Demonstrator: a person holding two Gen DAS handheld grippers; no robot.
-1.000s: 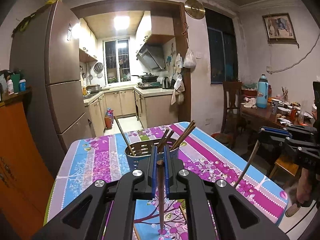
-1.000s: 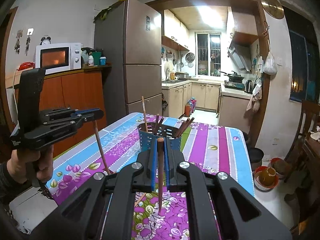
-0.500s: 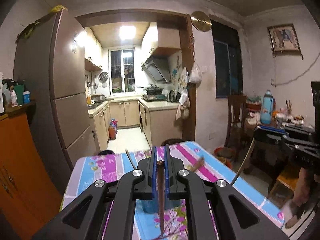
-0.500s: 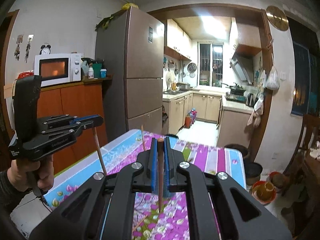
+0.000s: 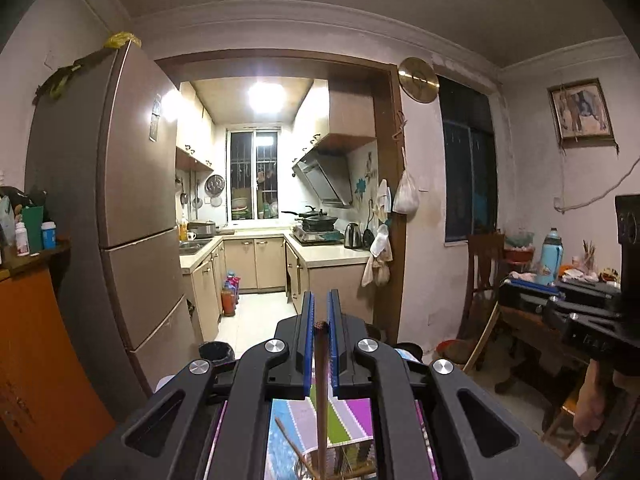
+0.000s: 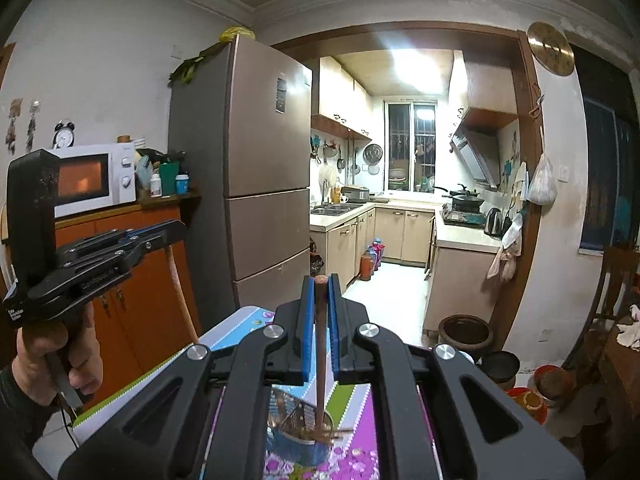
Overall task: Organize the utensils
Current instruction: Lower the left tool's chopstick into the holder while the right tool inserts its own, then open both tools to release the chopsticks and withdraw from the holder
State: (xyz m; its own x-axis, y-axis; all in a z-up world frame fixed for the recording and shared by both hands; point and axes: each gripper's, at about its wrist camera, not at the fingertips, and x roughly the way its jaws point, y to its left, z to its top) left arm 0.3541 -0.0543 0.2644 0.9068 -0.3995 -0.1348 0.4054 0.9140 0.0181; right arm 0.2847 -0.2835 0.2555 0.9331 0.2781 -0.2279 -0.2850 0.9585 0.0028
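Utensil holder [image 6: 298, 438] mostly hidden behind right claw [image 6: 320, 320]; chopstick [image 5: 321, 400] cut off by bottom edge.

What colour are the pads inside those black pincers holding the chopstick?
Blue. The pads line the right gripper, clearest in the right wrist view.

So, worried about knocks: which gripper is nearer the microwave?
Left. The left gripper hangs on the microwave side of the table; the right gripper is farther off, over it.
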